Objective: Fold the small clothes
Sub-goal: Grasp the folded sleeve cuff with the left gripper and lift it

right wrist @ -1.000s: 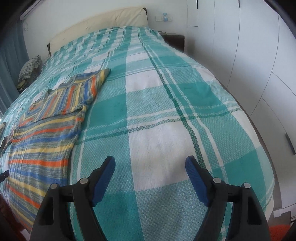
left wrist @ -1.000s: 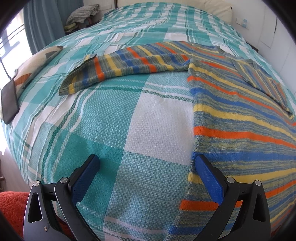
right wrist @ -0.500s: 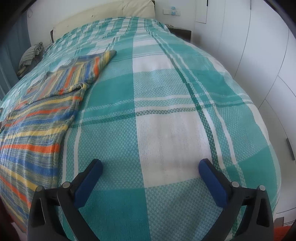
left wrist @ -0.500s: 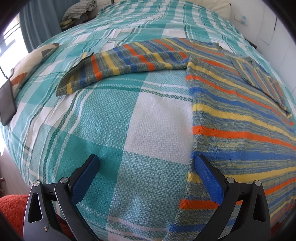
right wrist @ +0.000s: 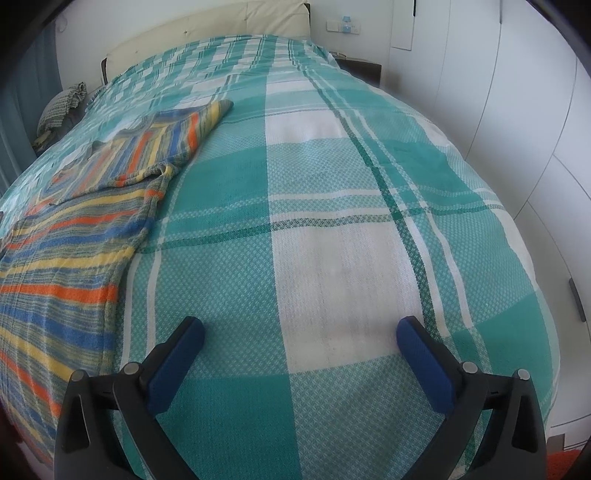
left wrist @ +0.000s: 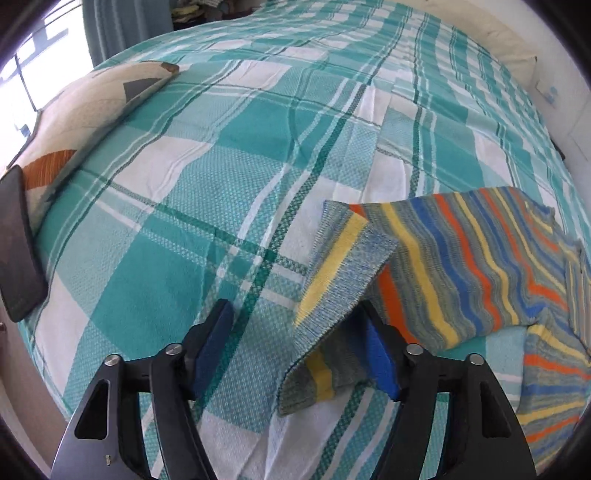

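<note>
A striped sweater in orange, yellow, blue and grey lies flat on the teal plaid bed. In the left wrist view its sleeve [left wrist: 461,258] stretches right, and the cuff [left wrist: 340,273] lies over my left gripper's right finger. My left gripper [left wrist: 295,339] is open, with the cuff between its jaws, not clamped. In the right wrist view the sweater's body [right wrist: 62,273] and folded sleeve [right wrist: 166,144] lie at the left. My right gripper [right wrist: 301,336] is open and empty over bare bedspread, to the right of the sweater.
A patterned cushion [left wrist: 81,122] and a dark flat phone-like object [left wrist: 18,247] lie at the bed's left edge. Curtains and a window stand beyond. White wardrobe doors [right wrist: 517,110] run along the bed's right side. A headboard [right wrist: 207,26] is at the far end.
My left gripper has moved left and forward from the sweater's hem to the sleeve cuff, which now lies between its jaws. My right gripper has opened wider and shifted slightly forward.
</note>
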Demonstrator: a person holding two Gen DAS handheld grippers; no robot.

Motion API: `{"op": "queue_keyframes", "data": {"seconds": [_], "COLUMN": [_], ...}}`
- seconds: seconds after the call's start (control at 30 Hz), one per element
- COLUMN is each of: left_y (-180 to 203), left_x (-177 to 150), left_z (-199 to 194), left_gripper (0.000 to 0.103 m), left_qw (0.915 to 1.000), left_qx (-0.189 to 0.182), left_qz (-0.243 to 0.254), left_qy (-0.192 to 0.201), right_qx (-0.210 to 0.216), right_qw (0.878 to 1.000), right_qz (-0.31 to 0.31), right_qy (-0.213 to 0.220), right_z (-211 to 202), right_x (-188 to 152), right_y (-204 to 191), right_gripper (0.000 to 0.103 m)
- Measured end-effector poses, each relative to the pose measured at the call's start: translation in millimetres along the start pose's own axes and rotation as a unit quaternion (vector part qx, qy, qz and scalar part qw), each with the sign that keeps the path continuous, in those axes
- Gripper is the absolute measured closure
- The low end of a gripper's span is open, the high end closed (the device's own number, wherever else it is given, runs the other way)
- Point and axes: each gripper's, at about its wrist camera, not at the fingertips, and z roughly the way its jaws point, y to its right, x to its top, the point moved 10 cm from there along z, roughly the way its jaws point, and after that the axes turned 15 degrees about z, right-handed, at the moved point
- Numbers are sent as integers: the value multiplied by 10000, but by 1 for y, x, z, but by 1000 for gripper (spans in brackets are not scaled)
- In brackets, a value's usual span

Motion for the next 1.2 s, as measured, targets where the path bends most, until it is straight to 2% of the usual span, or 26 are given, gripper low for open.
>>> {"op": "queue_keyframes", "data": {"seconds": [0.03,0.1,0.13,0.17,0.23,0.3,0.37,0.43,0.5,0.53,0.57,0.63,0.73,0.8,0.9,1.0,1.1,1.13,1.17,1.2], "left_y": [-15,-46,-59,-65,-64,-53,-40,-24,-6,3,13,22,47,82,154,238,318,342,361,372], "left_x": [1,-3,-8,-11,-13,-10,-7,-2,2,6,9,24,69,99,133,148,137,127,117,110], "left_z": [3,-2,-7,-11,-19,-24,-22,-11,-1,1,2,-10,-54,-91,-142,-173,-172,-162,-149,-138], "left_gripper": [47,39,26,21,20,19,12,14,39,82,98,99,99,99,99,99,91,63,30,23], "left_qw": [9996,9943,9905,9891,9905,9916,9910,9914,9952,9979,9989,9995,9967,9919,9783,9593,9410,9368,9357,9369], "left_qx": [151,434,581,585,354,-102,-512,-743,-606,-443,-412,-290,-536,-775,-1213,-1694,-2228,-2394,-2471,-2434], "left_qz": [-231,-972,-1243,-1345,-1292,-1181,-1104,-1010,-744,-446,-209,-103,14,331,944,1536,1998,2137,2258,2314], "left_qy": [-70,-29,-6,84,318,515,552,387,215,156,50,104,605,948,1392,1656,1583,1395,1117,971], "right_qx": [-3,1,5,9,2,-6,-9,-12,-19,-15,-14,-12,0,4,3,4,4,5,7,8], "right_qw": [10000,10000,10000,10000,10000,10000,10000,10000,10000,10000,10000,10000,10000,10000,10000,10000,10000,10000,10000,10000], "right_qz": [-4,-4,-2,1,-3,-15,-31,-35,-38,-36,-34,-36,-36,-36,-34,-35,-40,-46,-50,-53], "right_qy": [7,-3,-4,-4,-2,6,25,31,35,35,36,33,31,27,24,26,25,25,24,24], "right_z": [0,0,0,0,1,0,1,1,1,1,1,1,1,2,2,2,2,2,3,3], "right_x": [0,0,0,0,0,0,1,1,1,1,1,1,1,2,2,2,2,2,3,3], "right_y": [0,0,0,0,0,0,0,0,1,1,1,0,0,1,1,1,1,1,1,1], "right_gripper": [0,0,0,0,0,0,0,0,0,0,0,0,0,0,0,0,0,0,0,0]}}
